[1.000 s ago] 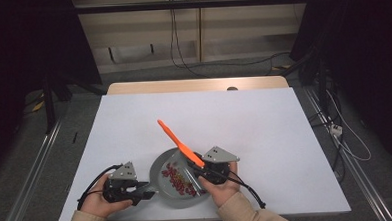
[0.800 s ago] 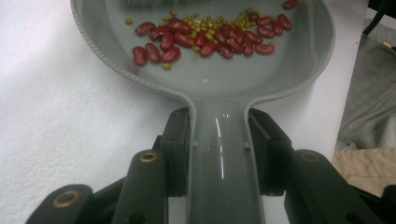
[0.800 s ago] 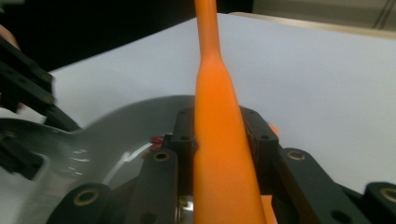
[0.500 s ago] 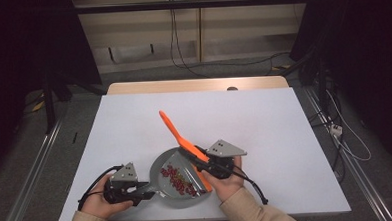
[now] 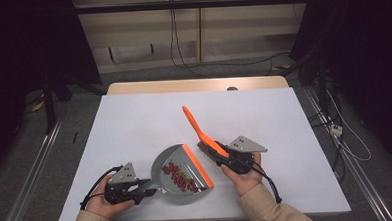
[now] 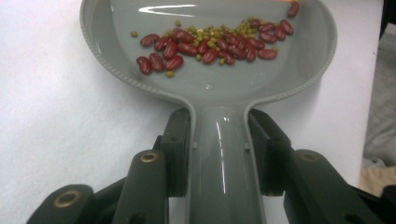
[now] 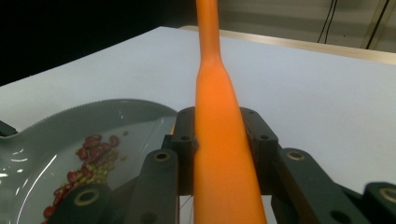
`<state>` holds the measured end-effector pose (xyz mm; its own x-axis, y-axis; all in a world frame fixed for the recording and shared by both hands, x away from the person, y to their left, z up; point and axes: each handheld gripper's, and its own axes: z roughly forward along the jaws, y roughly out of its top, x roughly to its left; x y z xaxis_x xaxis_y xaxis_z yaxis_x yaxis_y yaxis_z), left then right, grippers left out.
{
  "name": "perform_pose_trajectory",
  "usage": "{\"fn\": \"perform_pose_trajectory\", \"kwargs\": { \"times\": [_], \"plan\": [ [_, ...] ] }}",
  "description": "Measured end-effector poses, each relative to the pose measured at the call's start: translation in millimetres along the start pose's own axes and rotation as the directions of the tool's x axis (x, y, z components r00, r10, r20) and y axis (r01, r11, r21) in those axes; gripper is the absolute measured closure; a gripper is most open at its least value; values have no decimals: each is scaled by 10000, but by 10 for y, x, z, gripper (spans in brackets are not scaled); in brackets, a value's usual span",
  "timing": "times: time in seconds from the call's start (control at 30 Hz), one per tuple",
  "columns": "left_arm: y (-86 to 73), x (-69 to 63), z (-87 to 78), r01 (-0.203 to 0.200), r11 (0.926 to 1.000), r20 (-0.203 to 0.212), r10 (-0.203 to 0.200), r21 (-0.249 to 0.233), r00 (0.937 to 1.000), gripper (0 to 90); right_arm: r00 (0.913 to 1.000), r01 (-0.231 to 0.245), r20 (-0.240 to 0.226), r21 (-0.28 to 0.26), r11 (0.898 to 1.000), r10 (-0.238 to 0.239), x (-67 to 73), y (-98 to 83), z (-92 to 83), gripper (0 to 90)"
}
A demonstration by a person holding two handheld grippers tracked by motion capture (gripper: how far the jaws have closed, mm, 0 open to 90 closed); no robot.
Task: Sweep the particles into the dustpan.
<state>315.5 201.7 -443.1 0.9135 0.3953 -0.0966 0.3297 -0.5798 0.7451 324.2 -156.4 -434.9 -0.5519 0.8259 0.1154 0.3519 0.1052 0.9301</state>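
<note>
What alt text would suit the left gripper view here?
The left gripper clamps the handle of a grey dustpan lying on a white table. Red beans and smaller green ones lie scattered across the pan.

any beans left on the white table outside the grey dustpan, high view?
No: the red beans all lie inside the grey plastic dustpan, and the white table around it shows none.

Lab/recording rig: white table point(image 5: 134, 123) alone in dark blacked-out room, black frame posts point(image 5: 48, 92), floor rails point(image 5: 31, 172), loose cables point(image 5: 181, 46) down wall, power strip point(image 5: 336, 130) on floor.
</note>
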Motion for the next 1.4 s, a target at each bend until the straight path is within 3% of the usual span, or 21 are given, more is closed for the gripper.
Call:
{"fn": "perform_pose_trajectory", "kwargs": {
  "times": [0.47, 0.77, 0.87, 1.23, 1.4],
  "plan": [
    [13, 51, -20, 343, 9990, -603, -360, -284, 9975, 626, 9999, 15, 143, 30, 10000, -15, -114, 11, -31, 710],
    [40, 82, -53, 721, 9951, -888, -781, -682, 9930, 627, 9999, -76, 72, 163, 9998, 75, -182, -4, -40, 710],
    [49, 97, -73, 731, 9955, -1089, -793, -603, 9909, 626, 9999, -85, 94, 160, 9998, 84, -203, -1, -53, 710],
    [69, 168, -119, 1060, 9889, -1689, -1225, -1037, 9780, 626, 9999, -116, 85, 129, 9998, 115, -279, -11, -128, 710],
    [69, 213, -142, 1370, 9831, -2141, -1607, -1217, 9635, 626, 9998, -106, 181, 101, 9999, 105, -320, -13, -165, 710]
  ]
}}
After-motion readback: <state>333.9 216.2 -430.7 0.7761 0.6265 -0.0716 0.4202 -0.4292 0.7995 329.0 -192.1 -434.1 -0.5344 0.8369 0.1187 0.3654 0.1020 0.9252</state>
